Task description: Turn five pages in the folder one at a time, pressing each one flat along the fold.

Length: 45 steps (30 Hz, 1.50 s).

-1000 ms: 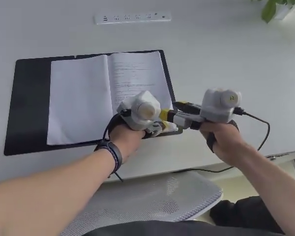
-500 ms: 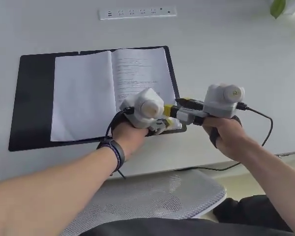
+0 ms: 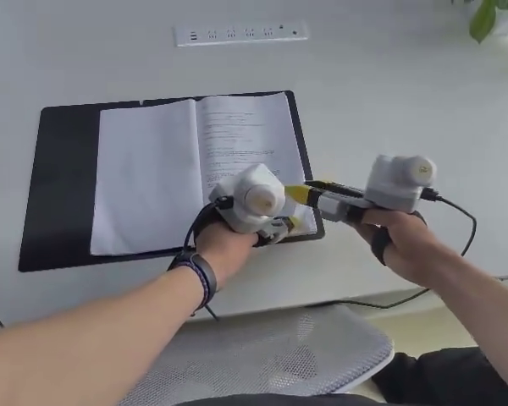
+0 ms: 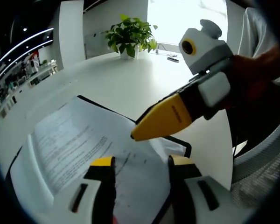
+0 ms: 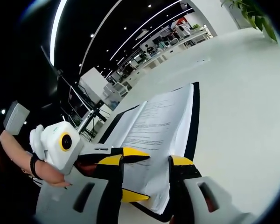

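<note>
The folder [image 3: 63,169] lies open and flat on the white desk [image 3: 389,101], its black cover showing wide to the left of the pages. The left gripper [image 4: 142,163] sits at the folder's near right corner. Its jaws stand well apart, one on either side of the bottom corner of the right-hand page [image 3: 245,144], and are not closed on it. The right gripper [image 5: 147,163] comes in from the folder's right edge, pointing across that same corner, just beside the left gripper. Its jaws are also spread wide, with nothing between them. Beyond the folder's far edge, well apart from it, a power strip [image 3: 241,34] lies on the desk. A plant [image 3: 491,15] stands far off past the folder's right side.
</note>
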Motion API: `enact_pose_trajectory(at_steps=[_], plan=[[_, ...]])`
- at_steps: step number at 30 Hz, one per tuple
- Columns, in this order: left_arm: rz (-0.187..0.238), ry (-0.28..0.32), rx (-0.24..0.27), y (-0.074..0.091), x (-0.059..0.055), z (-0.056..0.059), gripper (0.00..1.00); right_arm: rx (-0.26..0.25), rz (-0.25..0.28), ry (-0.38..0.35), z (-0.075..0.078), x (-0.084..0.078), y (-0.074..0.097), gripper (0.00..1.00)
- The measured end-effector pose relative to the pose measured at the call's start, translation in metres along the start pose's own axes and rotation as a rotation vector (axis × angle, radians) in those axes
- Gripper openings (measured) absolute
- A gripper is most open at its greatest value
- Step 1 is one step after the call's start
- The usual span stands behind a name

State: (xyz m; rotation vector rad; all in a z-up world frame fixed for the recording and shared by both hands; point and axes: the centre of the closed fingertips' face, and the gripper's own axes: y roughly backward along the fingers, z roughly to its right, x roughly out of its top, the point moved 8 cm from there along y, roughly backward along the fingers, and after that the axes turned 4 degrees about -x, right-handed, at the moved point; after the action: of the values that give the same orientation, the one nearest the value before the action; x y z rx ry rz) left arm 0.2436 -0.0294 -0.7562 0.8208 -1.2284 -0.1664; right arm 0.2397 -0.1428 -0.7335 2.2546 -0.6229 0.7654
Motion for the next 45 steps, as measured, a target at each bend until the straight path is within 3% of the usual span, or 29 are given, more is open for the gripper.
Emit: enact_pose_trajectory(at_steps=[6, 10, 16, 24, 30, 38, 45], plan=[[0.0, 0.005, -0.007, 0.0, 0.0, -0.001, 0.44, 0.012, -0.021, -0.019, 0.008, 0.002, -0.004, 0.32], [-0.005, 0.005, -0.008, 0.0, 0.001, -0.001, 0.43, 0.038, -0.015, -0.024, 0.005, 0.006, -0.006, 0.26], [-0.003, 0.011, -0.006, 0.0, 0.001, -0.002, 0.43, 0.019, -0.047, -0.021, 0.01, 0.002, -0.013, 0.19], [-0.012, 0.021, -0.014, 0.0, 0.003, -0.001, 0.45, -0.014, -0.01, -0.064, 0.015, 0.0, -0.01, 0.01], [-0.045, 0.018, -0.045, 0.002, 0.006, 0.005, 0.54, -0.01, 0.003, -0.099, 0.014, -0.001, -0.009, 0.0], [-0.043, 0.013, -0.047, 0.019, 0.004, 0.01, 0.59, -0.011, 0.034, -0.141, 0.013, 0.003, -0.002, 0.0], [-0.013, 0.04, -0.012, 0.043, 0.001, 0.0, 0.61, -0.003, 0.057, -0.158, 0.007, 0.005, 0.001, 0.0]])
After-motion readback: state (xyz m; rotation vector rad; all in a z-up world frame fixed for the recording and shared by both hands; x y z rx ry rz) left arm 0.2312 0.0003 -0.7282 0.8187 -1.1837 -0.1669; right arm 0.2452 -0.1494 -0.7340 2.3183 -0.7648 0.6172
